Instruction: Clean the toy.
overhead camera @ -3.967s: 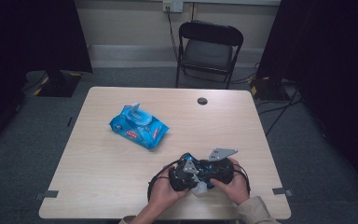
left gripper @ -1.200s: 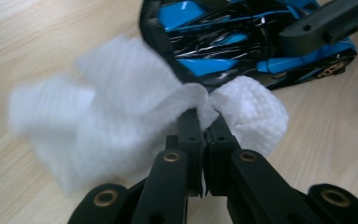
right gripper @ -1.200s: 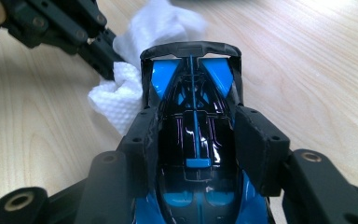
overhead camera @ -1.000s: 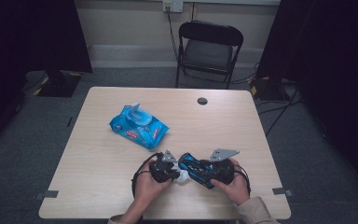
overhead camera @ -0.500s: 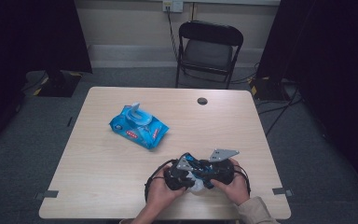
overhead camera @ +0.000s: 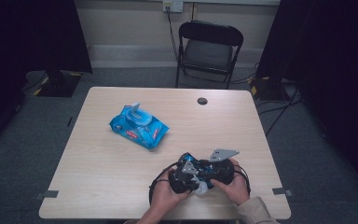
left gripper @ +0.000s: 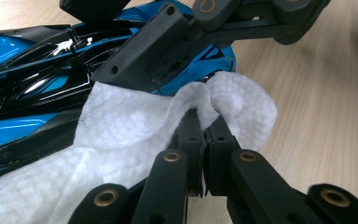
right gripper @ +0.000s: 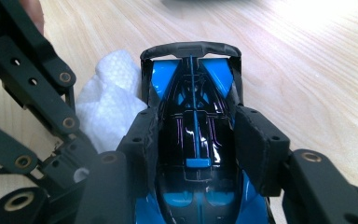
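Left tool [left gripper: 204, 140] tight on white wipe [left gripper: 135, 126]; right tool [right gripper: 193, 140] clamping toy car [right gripper: 193, 116].

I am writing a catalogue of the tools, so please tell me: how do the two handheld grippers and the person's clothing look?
Both grippers, left and right, have matte black linked jaws with brass-coloured pivot rivets. A grey three-cornered plate tops the right one, black cables trail from them, and a beige sleeve covers the right forearm.

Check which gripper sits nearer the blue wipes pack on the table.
Left. The left gripper, shut on a white wipe, is on the side toward the wipes pack; the right gripper, clamping the toy car, sits farther right.
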Tool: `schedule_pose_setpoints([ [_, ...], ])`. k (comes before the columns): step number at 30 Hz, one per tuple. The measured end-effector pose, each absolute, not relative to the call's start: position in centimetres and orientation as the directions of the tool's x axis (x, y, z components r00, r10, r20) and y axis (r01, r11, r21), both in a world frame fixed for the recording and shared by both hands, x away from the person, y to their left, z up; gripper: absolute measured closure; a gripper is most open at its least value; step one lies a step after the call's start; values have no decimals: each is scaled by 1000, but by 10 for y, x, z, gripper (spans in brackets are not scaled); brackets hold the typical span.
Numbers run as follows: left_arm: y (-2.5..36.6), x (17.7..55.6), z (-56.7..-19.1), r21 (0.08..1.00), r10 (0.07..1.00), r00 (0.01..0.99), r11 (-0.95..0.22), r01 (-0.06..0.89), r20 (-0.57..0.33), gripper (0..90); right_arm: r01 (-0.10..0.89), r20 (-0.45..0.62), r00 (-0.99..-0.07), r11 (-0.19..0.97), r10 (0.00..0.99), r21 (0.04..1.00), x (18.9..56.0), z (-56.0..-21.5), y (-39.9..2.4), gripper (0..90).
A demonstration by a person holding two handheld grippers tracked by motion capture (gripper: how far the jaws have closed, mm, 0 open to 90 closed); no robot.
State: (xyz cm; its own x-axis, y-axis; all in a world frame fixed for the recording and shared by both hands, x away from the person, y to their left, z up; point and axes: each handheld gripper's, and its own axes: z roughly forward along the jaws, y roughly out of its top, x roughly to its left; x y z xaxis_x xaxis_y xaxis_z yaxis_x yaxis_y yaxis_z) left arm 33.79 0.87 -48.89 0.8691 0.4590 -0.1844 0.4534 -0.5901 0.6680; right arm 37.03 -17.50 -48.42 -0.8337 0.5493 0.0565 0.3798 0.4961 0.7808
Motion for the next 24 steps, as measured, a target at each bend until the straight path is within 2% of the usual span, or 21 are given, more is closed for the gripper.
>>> schedule_pose_setpoints([
  [5, 1, 335, -489, 668, 433, 877, -592, 452, -209, 877, 379, 56, -834, 498, 549, 780, 370, -484, -175, 512],
  [18, -12, 329, -490, 669, 404, 892, -607, 429, -205, 878, 377, 55, -835, 497, 548, 781, 370, -484, -175, 512],
  [24, -19, 324, -490, 674, 360, 906, -614, 410, -223, 877, 377, 58, -836, 494, 546, 783, 370, -485, -175, 512],
])
